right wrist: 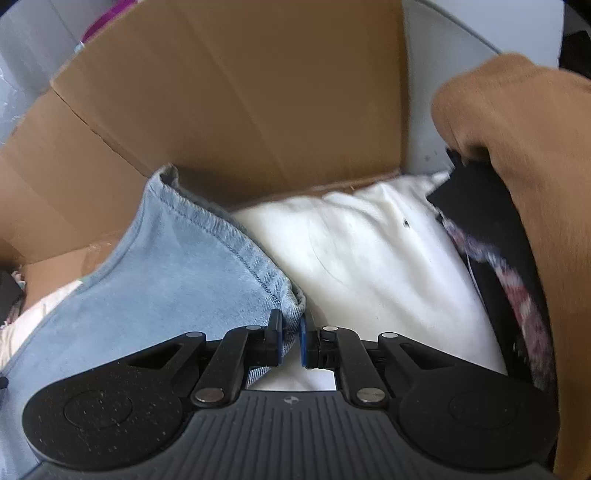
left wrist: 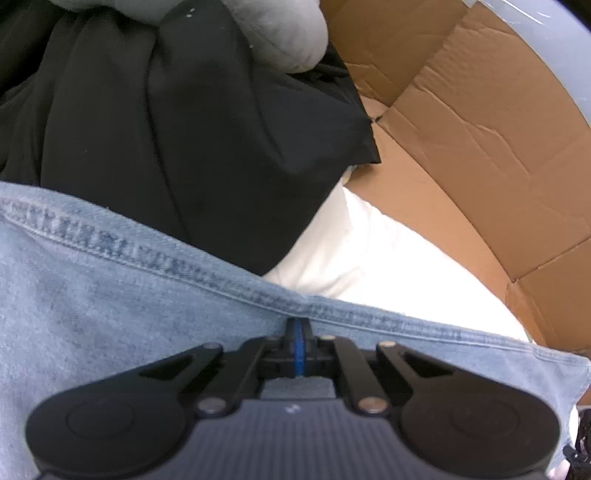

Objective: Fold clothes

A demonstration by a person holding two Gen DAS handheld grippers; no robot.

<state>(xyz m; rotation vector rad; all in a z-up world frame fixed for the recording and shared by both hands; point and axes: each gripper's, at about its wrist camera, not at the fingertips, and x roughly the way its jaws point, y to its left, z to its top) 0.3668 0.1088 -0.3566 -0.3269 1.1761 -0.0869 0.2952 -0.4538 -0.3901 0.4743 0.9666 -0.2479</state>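
Light-blue denim garment (left wrist: 110, 288) lies draped over a heap of clothes inside a cardboard box (left wrist: 480, 129); stitched hem runs across the left wrist view, one corner of it bunched in the right wrist view (right wrist: 291, 299)

Left tongs (left wrist: 297, 332) seen fully closed, blue pads pinched on the denim hem at its edge. Right tongs (right wrist: 291, 332) nearly closed, with the hem corner caught between the pads; grip judged to be taken, though a thin gap shows

Beneath the denim: a white garment (right wrist: 369, 258). Beside it, a black garment (left wrist: 166, 129), with a grey one (left wrist: 280, 33) further up. At the right of the right wrist view, a tan fabric (right wrist: 535, 184) and a dark patterned piece (right wrist: 517, 295), blurred

Step judged: pick-up of the denim from the box, both hem points secured, folding not yet begun

Next move is judged to call for a lift by both tongs together, hem kept taut between them, the garment drawn clear of the box wall without the white piece being dragged along
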